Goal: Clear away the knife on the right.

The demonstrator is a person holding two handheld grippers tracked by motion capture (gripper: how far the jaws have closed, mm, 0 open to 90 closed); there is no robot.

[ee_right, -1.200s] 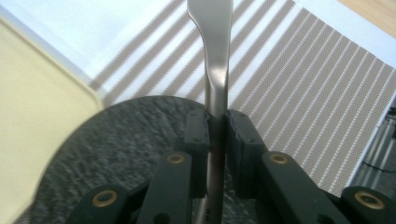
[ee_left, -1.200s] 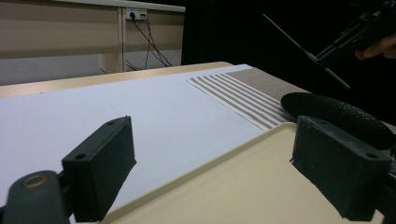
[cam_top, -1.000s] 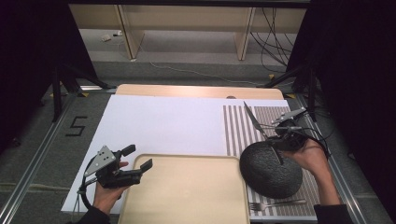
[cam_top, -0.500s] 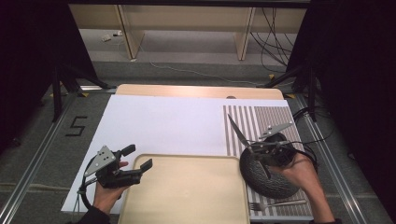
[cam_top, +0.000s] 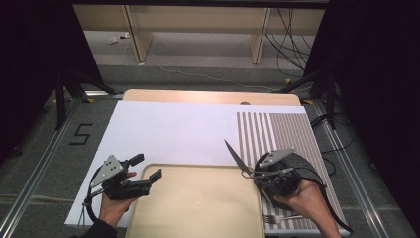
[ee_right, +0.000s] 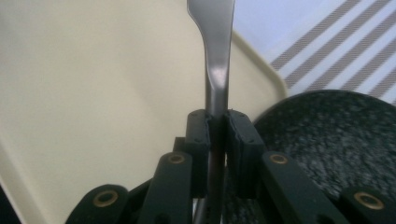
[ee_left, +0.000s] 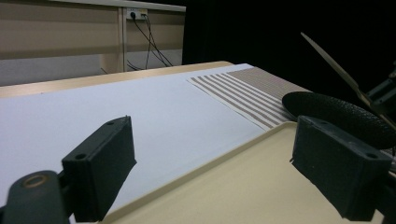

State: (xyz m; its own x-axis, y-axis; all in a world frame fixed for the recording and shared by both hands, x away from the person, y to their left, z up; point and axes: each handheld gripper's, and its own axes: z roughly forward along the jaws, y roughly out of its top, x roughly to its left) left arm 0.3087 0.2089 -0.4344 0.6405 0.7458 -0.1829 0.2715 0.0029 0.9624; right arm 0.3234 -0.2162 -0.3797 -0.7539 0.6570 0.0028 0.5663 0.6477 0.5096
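The wide beige plastic tray (cam_top: 198, 208) lies bare, so nothing is loaded yet. A dark speckled round bowl (ee_right: 336, 140) waits beside its right edge. My right gripper (cam_top: 255, 174) clamps a slim steel knife (cam_top: 235, 157) over that edge; my left gripper (cam_top: 148, 172) gapes empty at the tray's left corner.

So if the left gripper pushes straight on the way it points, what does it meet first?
Probably the dark bowl beyond the tray; the open left gripper aims across it, though depth is unclear.
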